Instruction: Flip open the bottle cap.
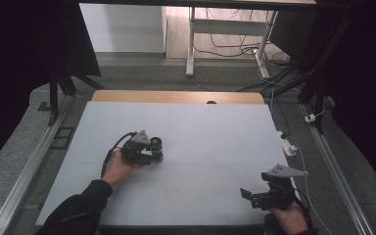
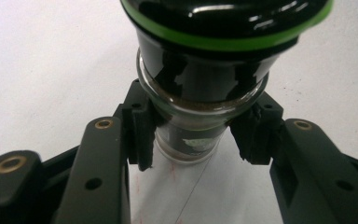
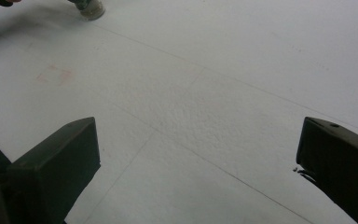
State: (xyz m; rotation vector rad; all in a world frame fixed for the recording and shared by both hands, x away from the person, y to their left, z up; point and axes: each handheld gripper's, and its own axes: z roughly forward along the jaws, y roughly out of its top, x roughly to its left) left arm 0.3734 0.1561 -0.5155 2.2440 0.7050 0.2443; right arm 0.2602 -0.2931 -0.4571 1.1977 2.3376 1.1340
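Note:
A small glass jar (image 2: 200, 84) with dark contents and a black cap ringed in green stands between the jaws of my left gripper (image 2: 193, 135). Both pads (image 2: 142, 135) press on its glass body, so the gripper is shut on it. From above, that gripper (image 1: 152, 149) and the jar (image 1: 157, 145) sit left of the middle of the white table (image 1: 215, 132), held by a hand in a dark sleeve. My right gripper (image 1: 248, 195) hovers at the front right, jaws wide apart with nothing between them. In its own view the right gripper (image 3: 196, 154) faces bare table, with the jar (image 3: 89, 8) far off at the top left.
A faint red square mark (image 1: 171, 192) lies on the table between the two hands. A white plug block with a cable (image 1: 289, 147) rests at the table's right edge. Metal rails (image 1: 29, 161) run along both sides, and a wooden strip (image 1: 176, 96) borders the far edge.

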